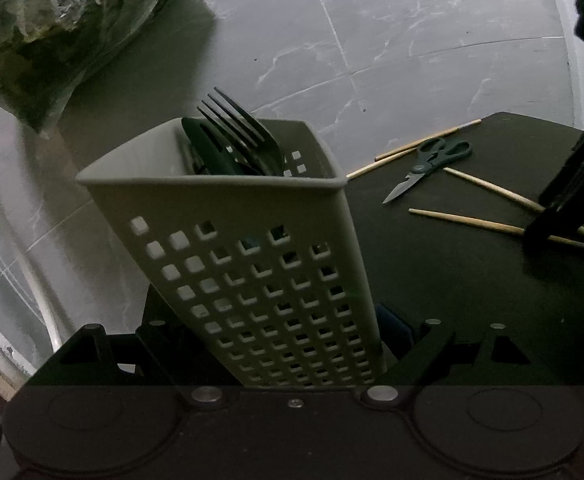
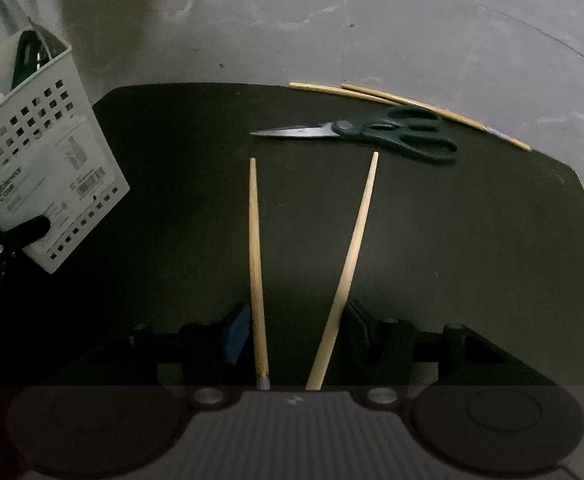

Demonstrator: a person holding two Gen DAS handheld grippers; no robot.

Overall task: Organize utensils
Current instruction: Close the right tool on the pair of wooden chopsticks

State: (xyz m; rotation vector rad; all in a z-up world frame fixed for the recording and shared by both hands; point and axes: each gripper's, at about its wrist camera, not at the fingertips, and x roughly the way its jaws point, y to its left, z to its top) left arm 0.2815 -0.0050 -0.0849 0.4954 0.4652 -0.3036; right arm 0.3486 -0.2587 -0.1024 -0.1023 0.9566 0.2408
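Left gripper (image 1: 288, 344): matte black body showing two large round discs along its near edge, silver screw heads sitting between them, and triangular cut-outs opening in the angular linkage arms. Right gripper (image 2: 296, 332): the same black build, a grey ribbed panel lying at centre, blue pads (image 2: 236, 334) lining the inner faces of its fingers.

A wide stretch of bare dark mat (image 2: 472, 240) lies open to the right of two chopsticks (image 2: 356, 256) that splay between the right gripper's (image 2: 296, 336) parted fingers. Ahead, scissors (image 2: 372, 132) and two more chopsticks (image 2: 412, 106) bar the far edge; the tilted utensil caddy (image 2: 48, 168) crowds the left.
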